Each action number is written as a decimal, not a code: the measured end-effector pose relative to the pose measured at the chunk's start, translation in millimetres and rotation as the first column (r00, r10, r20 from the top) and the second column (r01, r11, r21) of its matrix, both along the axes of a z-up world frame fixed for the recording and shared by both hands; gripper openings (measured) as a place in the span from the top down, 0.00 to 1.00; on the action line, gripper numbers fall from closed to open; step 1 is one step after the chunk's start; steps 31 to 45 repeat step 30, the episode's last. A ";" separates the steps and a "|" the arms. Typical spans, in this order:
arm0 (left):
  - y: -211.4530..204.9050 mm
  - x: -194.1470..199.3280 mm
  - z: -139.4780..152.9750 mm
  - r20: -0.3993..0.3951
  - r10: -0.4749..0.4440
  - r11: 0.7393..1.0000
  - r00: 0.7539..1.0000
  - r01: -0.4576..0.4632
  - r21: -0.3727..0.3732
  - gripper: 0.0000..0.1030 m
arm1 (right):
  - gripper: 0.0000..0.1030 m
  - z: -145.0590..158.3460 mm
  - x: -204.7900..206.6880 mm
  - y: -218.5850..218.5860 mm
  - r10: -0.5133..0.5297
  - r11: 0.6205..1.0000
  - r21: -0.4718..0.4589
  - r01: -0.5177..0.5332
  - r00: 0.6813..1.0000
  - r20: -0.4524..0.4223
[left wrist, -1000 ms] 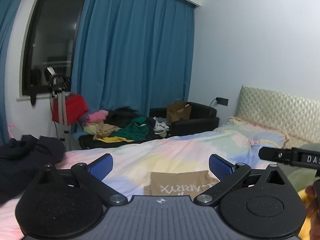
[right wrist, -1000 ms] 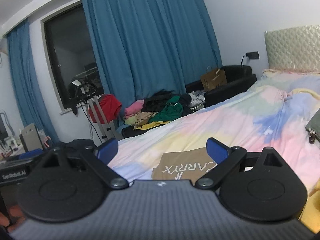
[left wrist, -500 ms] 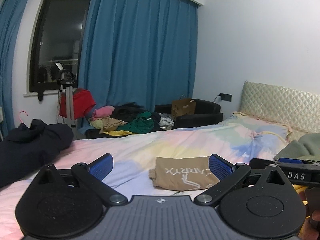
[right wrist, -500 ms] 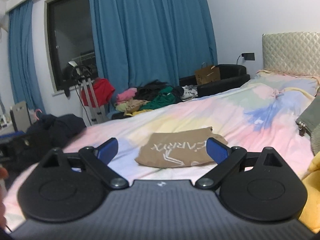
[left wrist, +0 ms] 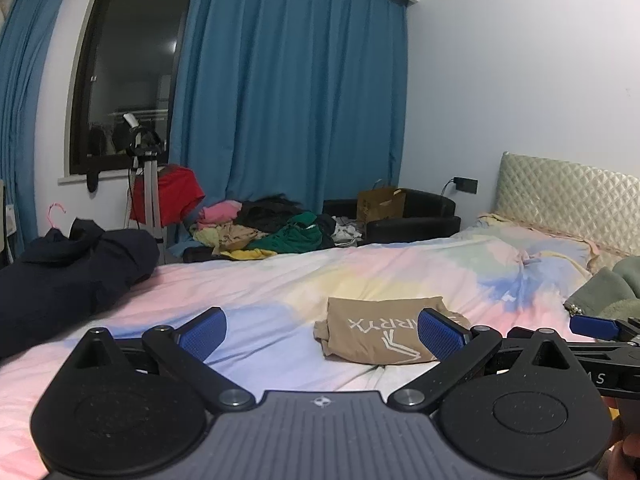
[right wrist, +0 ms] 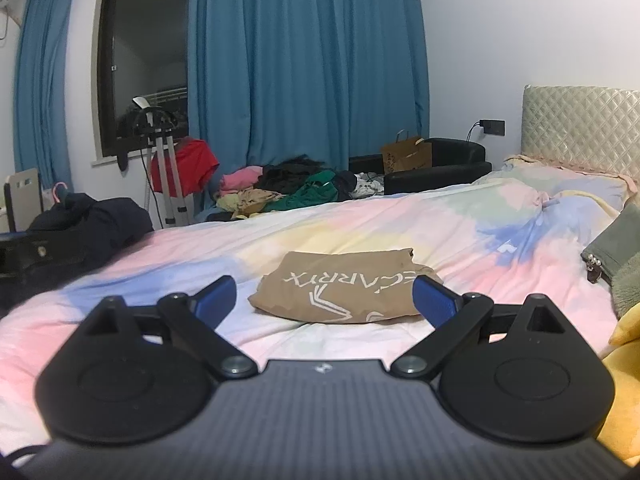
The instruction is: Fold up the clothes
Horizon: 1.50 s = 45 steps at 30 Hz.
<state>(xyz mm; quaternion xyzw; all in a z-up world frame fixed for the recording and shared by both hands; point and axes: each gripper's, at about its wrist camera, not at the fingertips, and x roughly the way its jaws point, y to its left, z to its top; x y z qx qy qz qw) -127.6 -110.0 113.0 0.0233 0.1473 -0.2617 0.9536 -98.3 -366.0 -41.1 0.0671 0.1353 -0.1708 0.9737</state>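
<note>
A folded tan garment (left wrist: 380,334) with white lettering lies on the pastel bedspread (left wrist: 280,280); it also shows in the right wrist view (right wrist: 340,288). My left gripper (left wrist: 322,332) is open and empty, held above the bed just short of the garment. My right gripper (right wrist: 324,298) is open and empty, also just short of the garment. Part of the right gripper (left wrist: 592,326) shows at the right edge of the left wrist view. A dark navy garment (left wrist: 68,276) lies bunched at the bed's left edge.
A green garment (right wrist: 616,248) and a yellow item (right wrist: 624,356) lie at the bed's right side. A heap of clothes (left wrist: 272,232), a tripod with a red cloth (left wrist: 160,196) and a black sofa with a cardboard box (left wrist: 400,212) stand beyond the bed. The headboard (left wrist: 568,200) is at the right.
Both grippers have tilted down and lowered toward the bed, so the tan garment now sits fully in view between the fingers. Both stay open.
</note>
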 end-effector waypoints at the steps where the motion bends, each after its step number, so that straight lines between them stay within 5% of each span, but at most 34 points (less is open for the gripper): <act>1: -0.7 1.4 -1.9 -0.004 0.001 1.000 1.000 -0.001 0.003 0.01 | 0.06 -1.7 1.2 0.5 0.000 1.000 -0.003 0.000 1.000 -0.002; 15: -9.4 16.8 -22.8 -0.044 0.001 0.999 0.999 0.001 0.038 0.00 | 0.06 -13.2 14.0 -0.9 -0.046 0.999 0.024 0.047 0.997 -0.057; 45: -13.0 7.8 -19.7 -0.006 0.007 0.999 1.000 -0.007 0.049 0.00 | 0.06 -12.1 15.7 1.0 -0.037 0.999 0.010 0.038 0.997 -0.067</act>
